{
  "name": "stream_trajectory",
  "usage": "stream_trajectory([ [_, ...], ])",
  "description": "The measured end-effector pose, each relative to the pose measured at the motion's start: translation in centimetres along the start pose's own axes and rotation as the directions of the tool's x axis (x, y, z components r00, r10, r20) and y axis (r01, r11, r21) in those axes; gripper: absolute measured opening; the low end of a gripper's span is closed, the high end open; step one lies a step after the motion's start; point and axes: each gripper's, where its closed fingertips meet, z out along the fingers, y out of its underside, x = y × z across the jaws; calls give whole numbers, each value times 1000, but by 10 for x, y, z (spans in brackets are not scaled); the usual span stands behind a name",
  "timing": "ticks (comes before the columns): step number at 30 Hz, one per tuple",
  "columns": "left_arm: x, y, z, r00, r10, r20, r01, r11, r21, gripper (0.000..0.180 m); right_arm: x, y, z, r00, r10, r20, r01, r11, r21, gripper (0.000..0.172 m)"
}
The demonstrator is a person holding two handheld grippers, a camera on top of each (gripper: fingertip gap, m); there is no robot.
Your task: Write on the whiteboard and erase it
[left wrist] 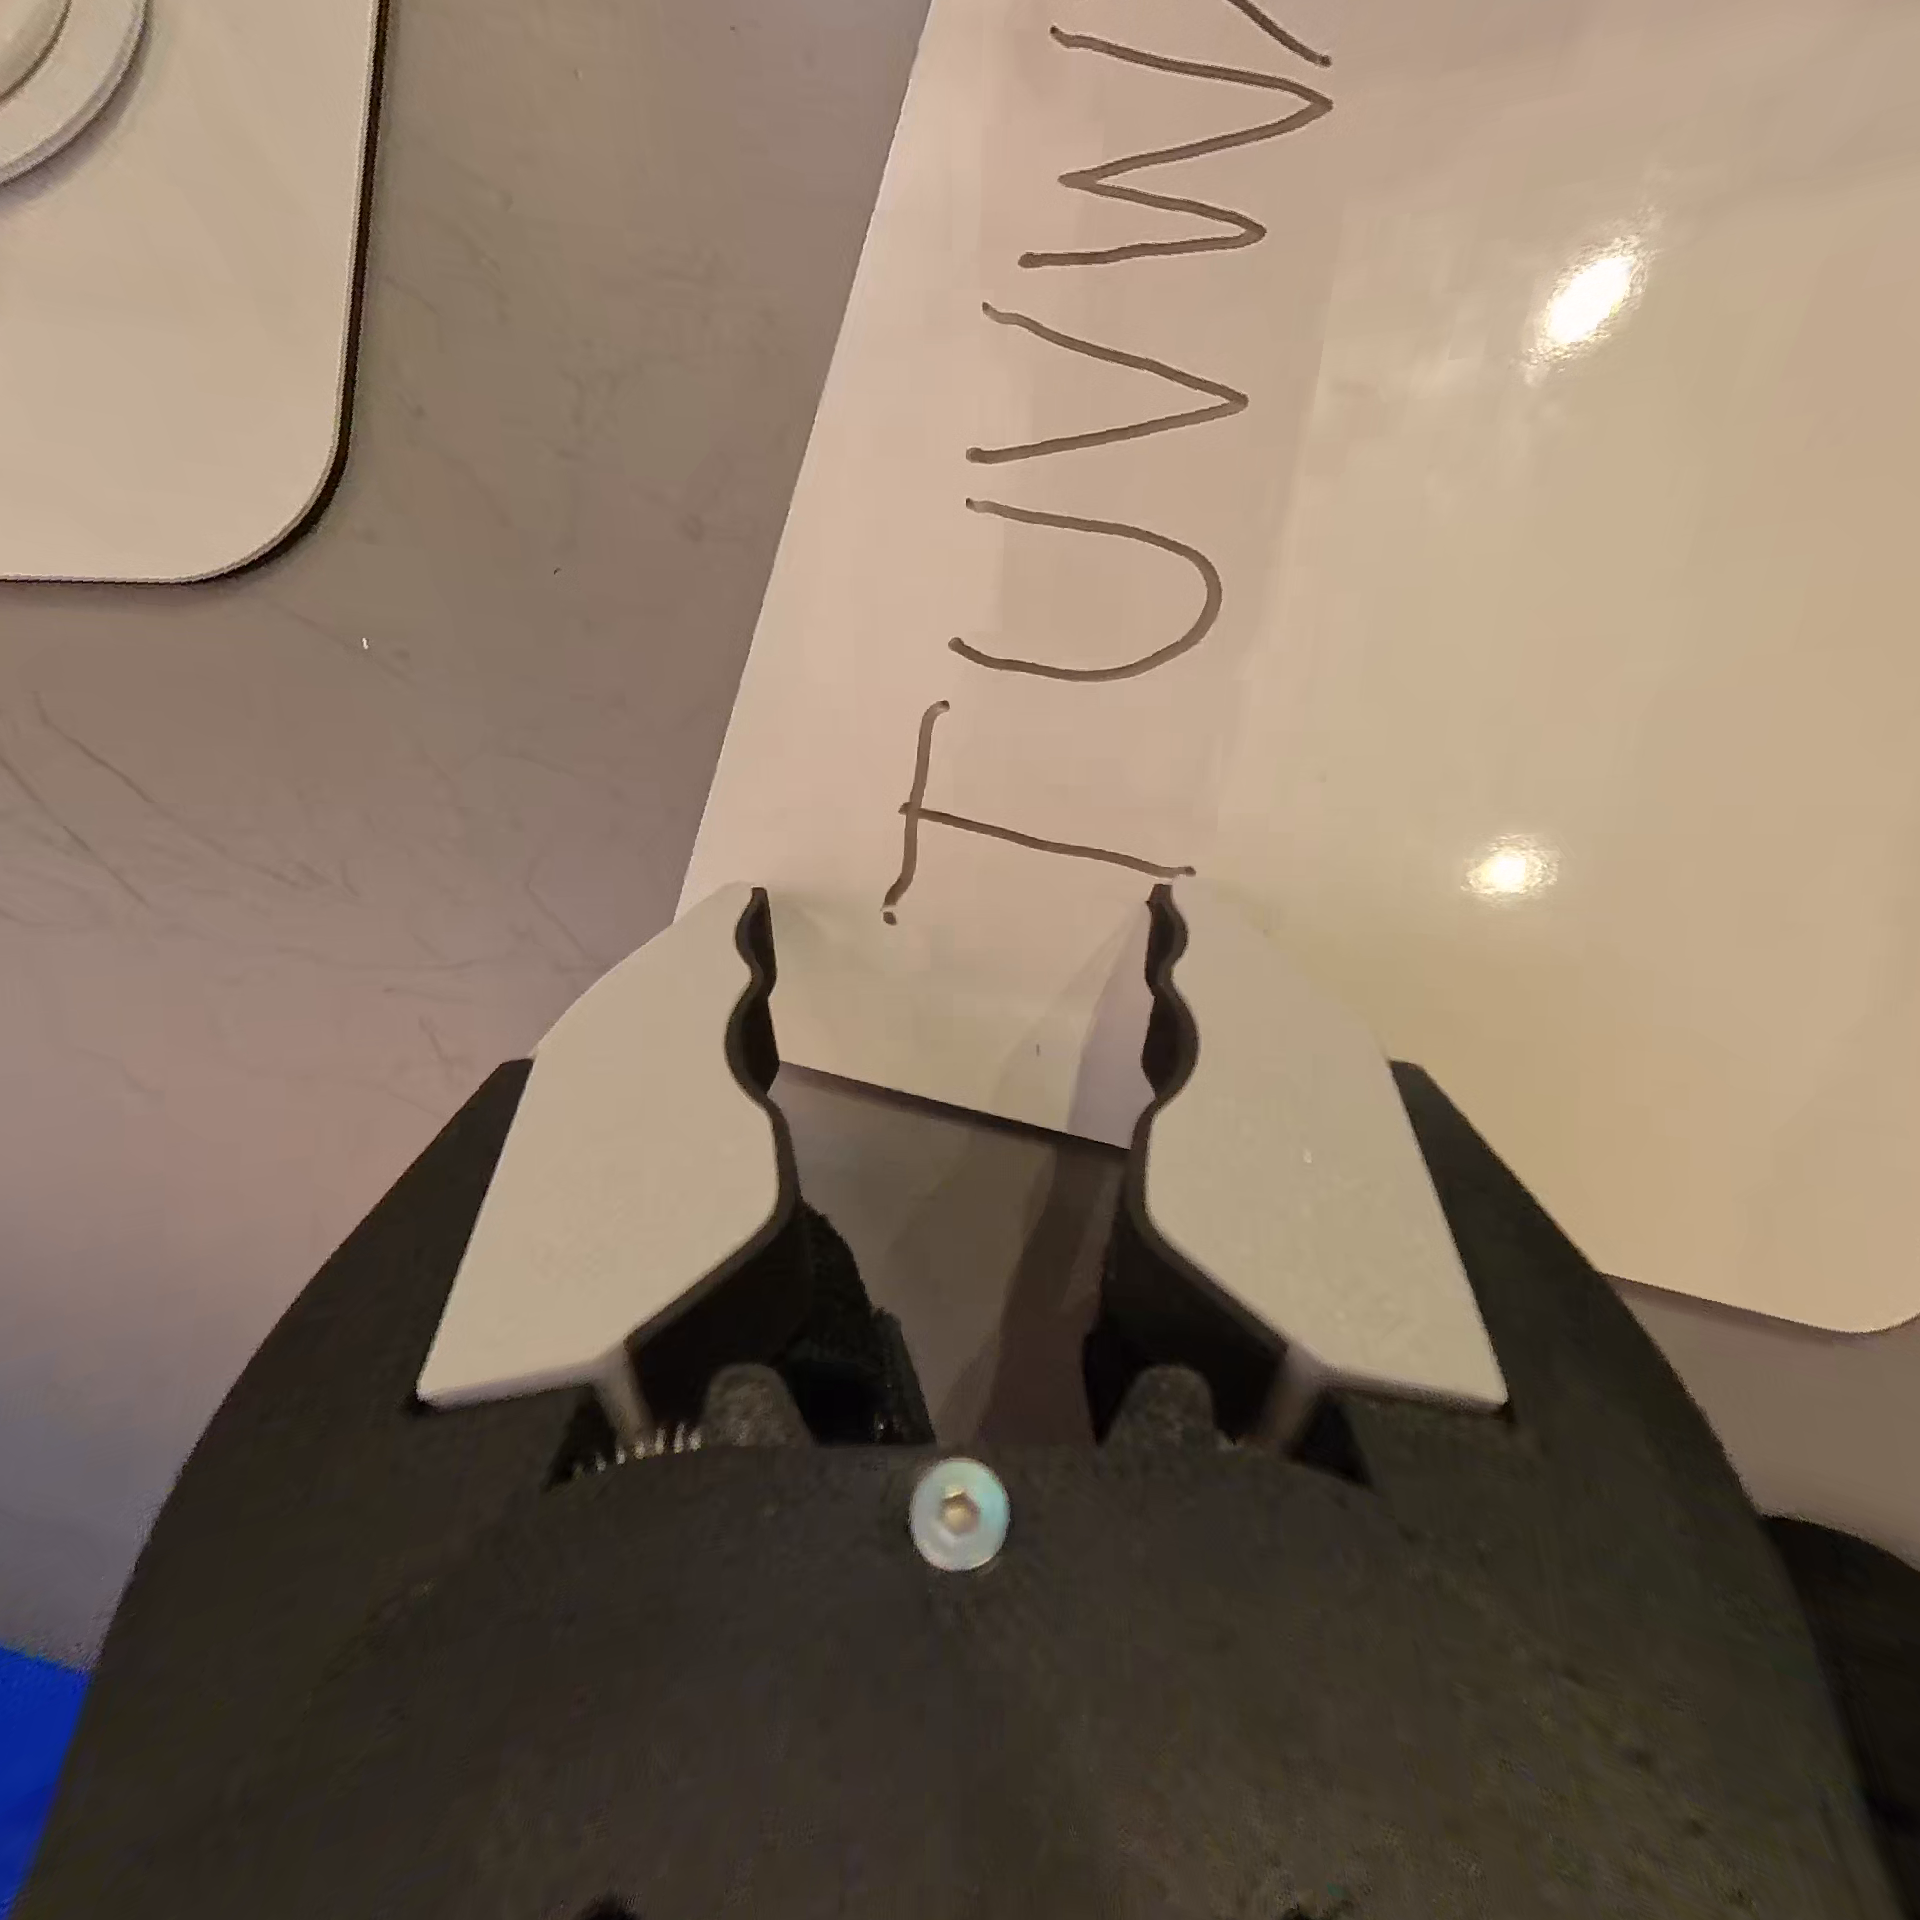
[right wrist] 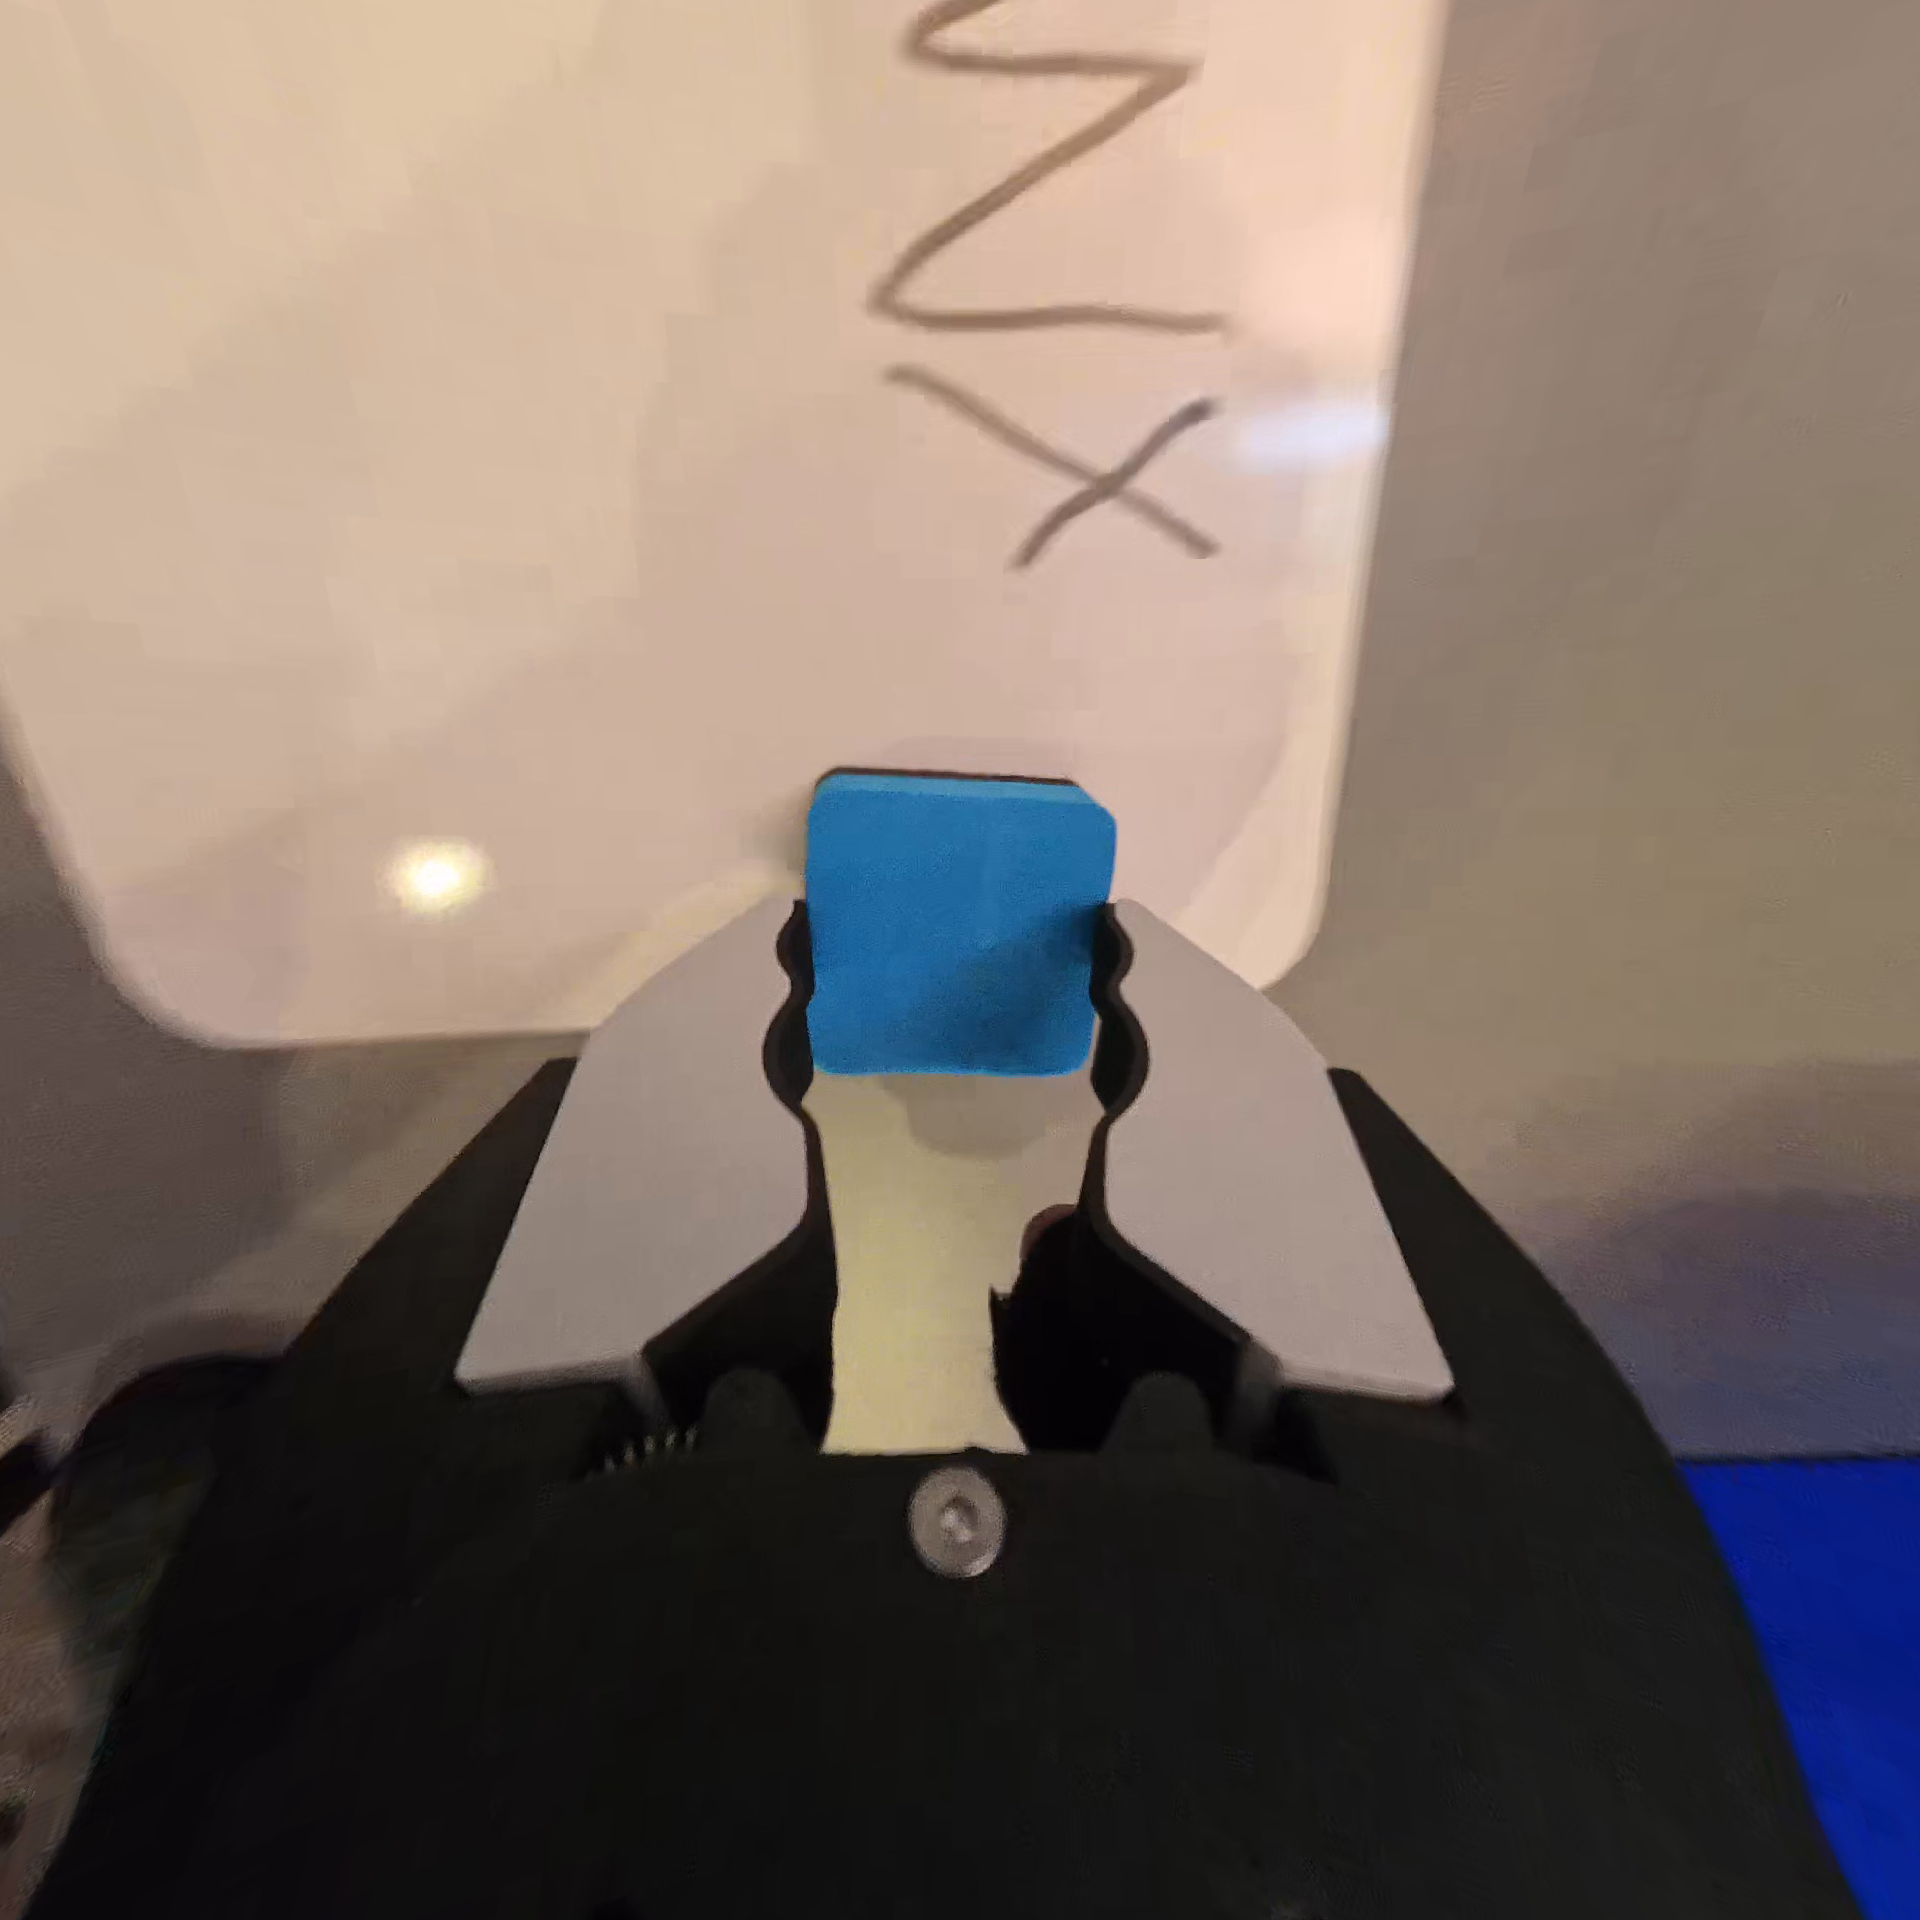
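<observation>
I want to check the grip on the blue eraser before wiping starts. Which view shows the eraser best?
The right wrist view: the blue eraser sits centred between the right gripper's fingers, both pads pressing its sides, over the whiteboard. The left wrist view shows no eraser, only the open left gripper over the board's written marks.

Two black gripper [left wrist: 961, 904] [right wrist: 951, 914] bodies, pale grey fingers [left wrist: 644, 1143], wavy black pads [right wrist: 790, 997], one silver screw [left wrist: 958, 1527] each.
</observation>
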Motion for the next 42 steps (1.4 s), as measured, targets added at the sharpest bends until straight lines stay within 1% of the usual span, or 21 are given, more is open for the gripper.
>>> stream_trajectory([
  [1,0,0,0,1000,0,1,0,1000,-2,70,-10,-3,-1,999,-14,39,14,1000,6,53],
  [3,0,0,0,1000,5,-1,-5,1000,-9,70,-6,-22,5,997,-64,-38,65,998,23,53],
  [7,1,0,0,1000,1,1,-1,1000,-3,71,-3,3,-1,1000,10,-1,-10,1000,-4,53],
  [8,1,0,0,1000,1,3,-1,1000,-5,71,-7,-5,0,1000,-2,18,1,1000,14,53],
  [10,1,-1,1,1000,4,1,-4,1000,-10,71,5,-25,6,995,-67,-81,68,997,20,53],
  [11,1,-1,1,1000,5,-1,-5,1000,-10,71,18,-23,5,991,-27,-133,27,1000,-6,53],
  [13,2,-1,1,1000,3,1,-3,1000,-4,72,15,-10,3,999,24,-48,-24,1000,-3,53],
  [16,2,-2,1,1000,4,0,-4,1000,-6,72,24,-49,12,996,-9,-90,16,998,69,53],
  [18,2,-2,2,1000,5,-6,-5,1000,-3,72,9,-74,17,997,-68,-42,73,989,127,53],
  [20,4,-2,2,1000,5,-5,-5,1000,3,73,0,-53,11,996,-90,16,88,994,69,53],
  [22,4,-2,2,1000,7,-3,-7,1000,-3,73,28,-36,10,998,32,-51,-29,999,43,53],
  [23,4,-3,3,1000,9,-4,-9,1000,-1,73,34,-41,11,997,44,-64,-41,998,50,53],
  [25,3,-3,3,1000,10,-6,-10,1000,5,72,17,-68,16,998,-56,-43,59,995,74,53],
  [27,4,-3,3,1000,6,-5,-6,1000,7,72,2,-59,13,993,-115,4,115,993,34,53],
  [29,5,-4,3,1000,6,-2,-6,1000,1,74,27,-44,11,999,0,-39,1,1000,26,53],
  [30,5,-4,3,1000,8,-2,-8,1000,-4,74,32,-53,14,999,17,-44,-14,998,62,53],
  [32,5,-4,3,1000,9,-4,-9,1000,-4,74,7,-77,17,992,-122,6,121,988,100,53],
  [34,5,-4,3,1000,5,-3,-5,1000,3,75,-7,-64,13,986,-150,65,148,988,41,53],
  [37,6,-4,4,1000,10,-3,-10,1000,-7,75,29,-64,16,1000,-21,-22,22,998,64,53],
  [40,6,-4,4,1000,6,-5,-6,1000,2,76,-8,-74,15,983,-170,70,167,985,47,53],
  [42,6,-4,4,1000,8,-4,-8,1000,0,76,10,-56,12,996,-84,35,84,996,13,53],
])
